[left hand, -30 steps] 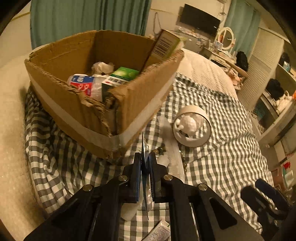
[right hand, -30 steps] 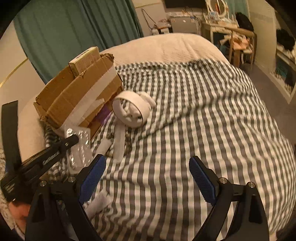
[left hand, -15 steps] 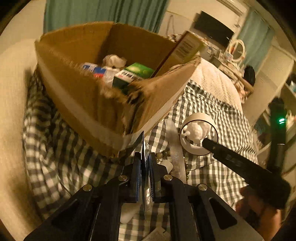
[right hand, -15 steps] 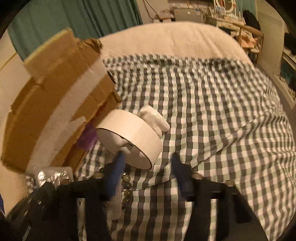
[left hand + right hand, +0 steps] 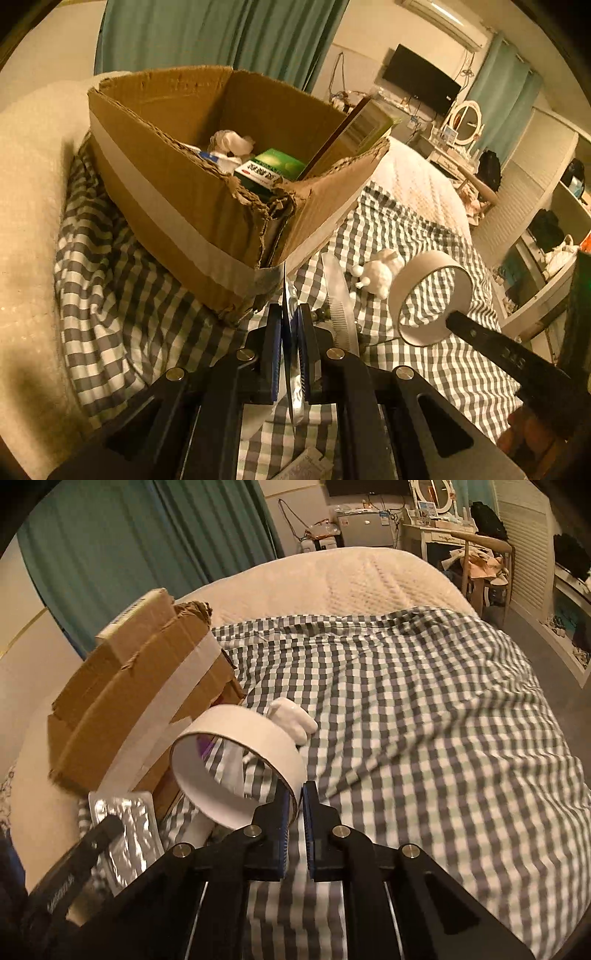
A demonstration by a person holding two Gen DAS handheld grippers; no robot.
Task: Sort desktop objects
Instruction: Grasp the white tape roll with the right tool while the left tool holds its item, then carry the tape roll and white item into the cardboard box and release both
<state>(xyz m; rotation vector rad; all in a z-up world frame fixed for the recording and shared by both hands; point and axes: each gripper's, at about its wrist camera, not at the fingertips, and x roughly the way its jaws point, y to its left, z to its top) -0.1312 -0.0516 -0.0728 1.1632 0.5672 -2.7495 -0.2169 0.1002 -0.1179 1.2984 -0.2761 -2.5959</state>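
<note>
My left gripper [image 5: 290, 314] is shut on a silver blister pack [image 5: 291, 369], seen edge-on, just short of the near corner of the cardboard box [image 5: 177, 206]. The box holds a green carton [image 5: 273, 168] and other packets. In the right wrist view the same blister pack [image 5: 125, 823] shows flat beside the box [image 5: 140, 709]. My right gripper [image 5: 295, 794] is shut on the rim of a white tape roll [image 5: 236, 764], which is tilted and lifted off the checked cloth [image 5: 424, 720]. The left wrist view shows the roll [image 5: 430, 295] held to the right of the box.
A small white animal figurine [image 5: 380, 273] lies on the cloth behind the roll. A clear comb [image 5: 340, 295] and dark beads [image 5: 321, 314] lie near the box corner. Beyond the cloth are a cream bedspread [image 5: 351, 579], teal curtains and shelves at the right.
My right gripper went from open to shut on the tape roll and lifted it off the figurine. My left gripper moved closer to the box corner, still holding the blister pack.
</note>
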